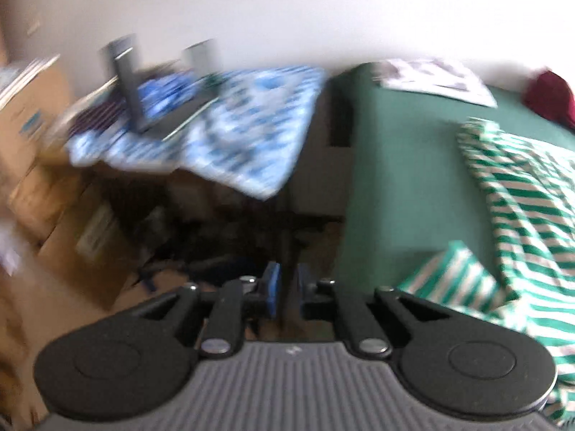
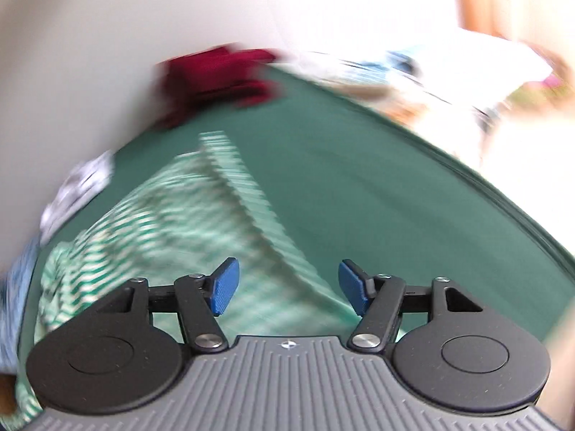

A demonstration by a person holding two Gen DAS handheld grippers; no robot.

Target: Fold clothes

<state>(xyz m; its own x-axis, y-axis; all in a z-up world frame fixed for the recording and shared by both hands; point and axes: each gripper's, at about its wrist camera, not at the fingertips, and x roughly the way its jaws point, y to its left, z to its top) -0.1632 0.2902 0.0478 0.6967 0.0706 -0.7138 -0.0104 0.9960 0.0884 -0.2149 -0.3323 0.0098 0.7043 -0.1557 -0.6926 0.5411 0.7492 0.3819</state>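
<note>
shirt (image 2: 151, 222) rumpled at table (image 2: 377, 194) left edge, not folded | left gripper (image 1: 285, 287) off-table, jaws nearly closed, empty | right gripper (image 2: 285, 287) jaws spread over shirt hem, likely lining up grab

Blue-white patterned cloth (image 1: 230, 122) draped over far-left table, grey stands (image 1: 125, 82) upright on it. Cardboard boxes (image 1: 46, 165) stacked at left. White printed sheet (image 1: 438, 79) lying far on green cover (image 1: 395, 179). All blurred.

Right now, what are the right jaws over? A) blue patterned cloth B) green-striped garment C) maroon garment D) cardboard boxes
B: the right gripper, jaws wide apart and empty, sits over the green-striped garment on the green table.
</note>
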